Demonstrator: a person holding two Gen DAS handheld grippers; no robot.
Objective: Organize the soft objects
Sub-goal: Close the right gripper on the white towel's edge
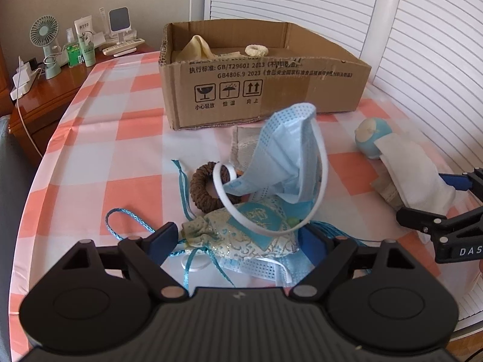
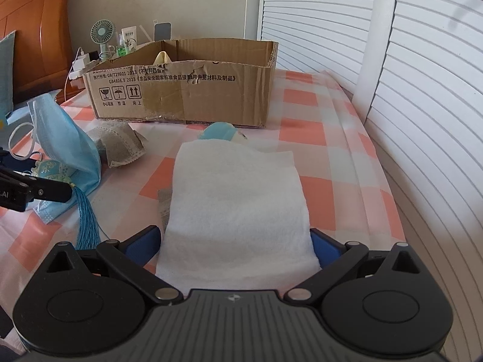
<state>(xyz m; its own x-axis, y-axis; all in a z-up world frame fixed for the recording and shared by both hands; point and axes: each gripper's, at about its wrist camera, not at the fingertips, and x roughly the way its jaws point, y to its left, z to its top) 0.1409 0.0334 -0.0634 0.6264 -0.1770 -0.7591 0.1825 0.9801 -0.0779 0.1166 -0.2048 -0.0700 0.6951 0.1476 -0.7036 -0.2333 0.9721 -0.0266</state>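
My left gripper (image 1: pixel 238 238) is open and straddles a blue and gold drawstring pouch (image 1: pixel 250 235) lying on the checked cloth. A crumpled blue face mask (image 1: pixel 286 157) stands up just behind the pouch, and a second one (image 1: pixel 265 268) lies under it. A brown scrunchie (image 1: pixel 208 190) and a grey mask (image 1: pixel 243 147) lie beyond. My right gripper (image 2: pixel 235 244) is open wide around a folded white towel (image 2: pixel 238 199), whose side edges meet the blue pads. A blue plush toy (image 2: pixel 222 131) peeks out behind the towel. The cardboard box (image 1: pixel 262 78) holds a cream cloth (image 1: pixel 199 48) and a cream scrunchie (image 1: pixel 256 49).
A wooden nightstand (image 1: pixel 51 90) at the far left carries a small fan (image 1: pixel 45 39), bottles and a charger with a cable. White louvred doors (image 2: pixel 422 90) close off the right side. The pouch's blue tassel (image 2: pixel 87 217) trails toward the towel.
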